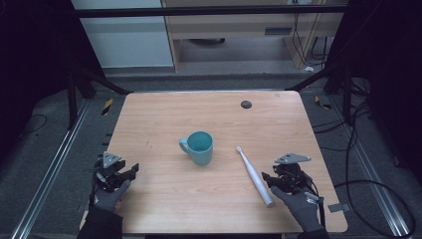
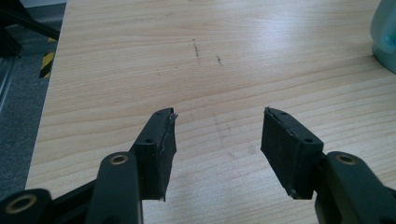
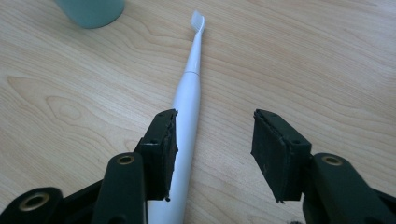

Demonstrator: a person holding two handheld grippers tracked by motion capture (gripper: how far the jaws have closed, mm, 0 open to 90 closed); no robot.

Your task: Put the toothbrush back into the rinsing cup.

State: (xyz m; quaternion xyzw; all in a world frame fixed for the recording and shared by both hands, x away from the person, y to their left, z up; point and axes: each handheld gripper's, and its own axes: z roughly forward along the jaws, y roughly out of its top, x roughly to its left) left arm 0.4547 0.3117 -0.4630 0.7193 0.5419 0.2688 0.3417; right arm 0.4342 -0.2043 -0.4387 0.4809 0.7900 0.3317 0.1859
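Observation:
A teal mug (image 1: 199,147) stands upright near the middle of the wooden table (image 1: 164,199), handle to its left. A white electric toothbrush (image 1: 254,173) lies flat to its right, brush head pointing away. My right gripper (image 1: 268,178) hovers open just right of the toothbrush handle; in the right gripper view the toothbrush (image 3: 187,107) runs beside and under the left jaw, and nothing sits between the jaws of the gripper (image 3: 215,121). My left gripper (image 1: 133,174) stands open at the table's front left over bare wood (image 2: 219,116); the mug's edge (image 2: 385,37) shows at far right.
A small dark round disc (image 1: 246,104) lies near the table's back right. Faint dark scuffs (image 2: 196,46) mark the wood ahead of the left gripper. Cables (image 1: 378,189) trail on the floor to the right, and metal rails (image 1: 45,174) flank the table.

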